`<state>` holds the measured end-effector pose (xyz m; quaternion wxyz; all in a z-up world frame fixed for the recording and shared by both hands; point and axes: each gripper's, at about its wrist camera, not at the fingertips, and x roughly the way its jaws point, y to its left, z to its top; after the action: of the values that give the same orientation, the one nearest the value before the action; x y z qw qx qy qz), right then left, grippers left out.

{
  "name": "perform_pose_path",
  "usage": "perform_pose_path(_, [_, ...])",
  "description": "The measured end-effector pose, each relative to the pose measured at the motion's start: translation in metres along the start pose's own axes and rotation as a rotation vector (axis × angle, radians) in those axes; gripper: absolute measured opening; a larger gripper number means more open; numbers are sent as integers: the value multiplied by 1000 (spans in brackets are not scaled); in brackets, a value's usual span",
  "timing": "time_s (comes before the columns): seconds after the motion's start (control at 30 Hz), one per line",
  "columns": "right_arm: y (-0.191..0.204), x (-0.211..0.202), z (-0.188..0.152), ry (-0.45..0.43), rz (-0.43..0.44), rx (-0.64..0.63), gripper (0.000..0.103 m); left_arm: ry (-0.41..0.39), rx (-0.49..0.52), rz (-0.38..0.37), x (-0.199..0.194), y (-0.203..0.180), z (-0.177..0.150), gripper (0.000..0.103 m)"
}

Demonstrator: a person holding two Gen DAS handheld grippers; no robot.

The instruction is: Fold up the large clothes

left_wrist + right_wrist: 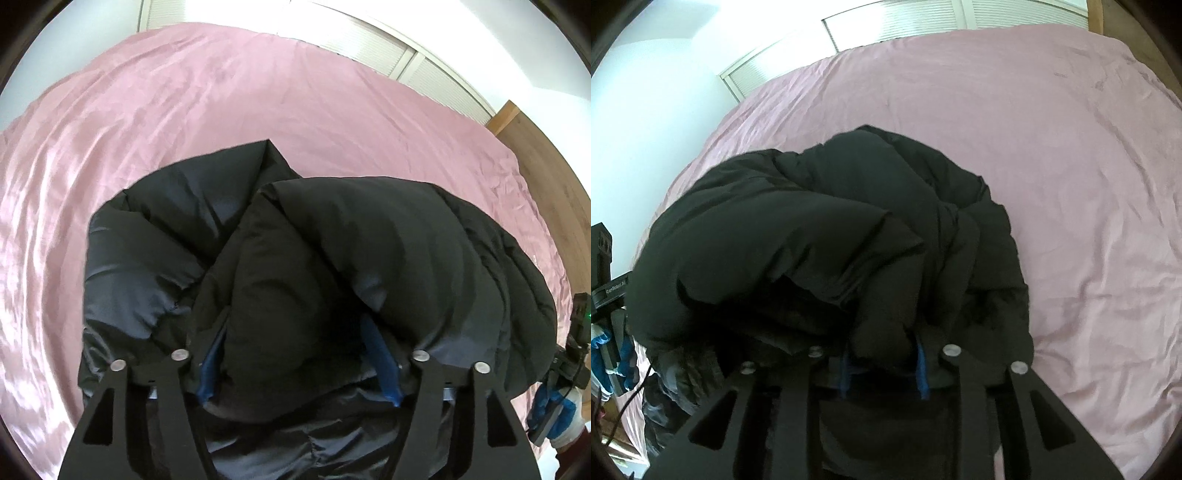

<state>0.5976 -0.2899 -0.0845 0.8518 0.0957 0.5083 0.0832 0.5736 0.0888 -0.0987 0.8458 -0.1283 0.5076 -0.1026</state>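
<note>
A black puffer jacket [332, 240] lies bunched in thick folds on the pink bed sheet [184, 110]. My left gripper [291, 332] points down at its near edge. Its jaws stand wide, and a puffy fold bulges between the blue pads [380, 362] without being squeezed. In the right wrist view the same jacket [812, 221] is heaped with its near edge under my right gripper [882, 354]. That gripper's jaws stand narrow, and a lump of black fabric fills the gap, touching both blue pads [921, 369].
The pink sheet [1071, 166] spreads wide beyond the jacket. White louvred doors [905, 22] stand behind the bed, and wood [546, 166] shows at its right. The other gripper's body [576, 332] and a gloved hand [554, 410] sit at the right edge.
</note>
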Motion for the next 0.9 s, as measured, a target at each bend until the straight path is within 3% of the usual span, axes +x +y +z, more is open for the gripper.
perform_pose_path(0.1, [-8,-15,-4,-15,7,11,43,-4,-3,5,-5,3,-1,70])
perform_pose_path(0.4, [-3,-72,-5,-48,11,15,43,-58,-9,12,-61,17,-11,73])
perform_pose_path(0.57, [17,-96,26,-111,34,-17,43,-129,18,4,-84,2,21,77])
perform_pose_path(0.73, [59,-76,73,-131,58,-77,43,-171,51,-30,-64,-31,71,78])
perform_pose_path(0.9, [94,-37,103,-105,52,-128,43,-149,65,-44,-20,-51,100,77])
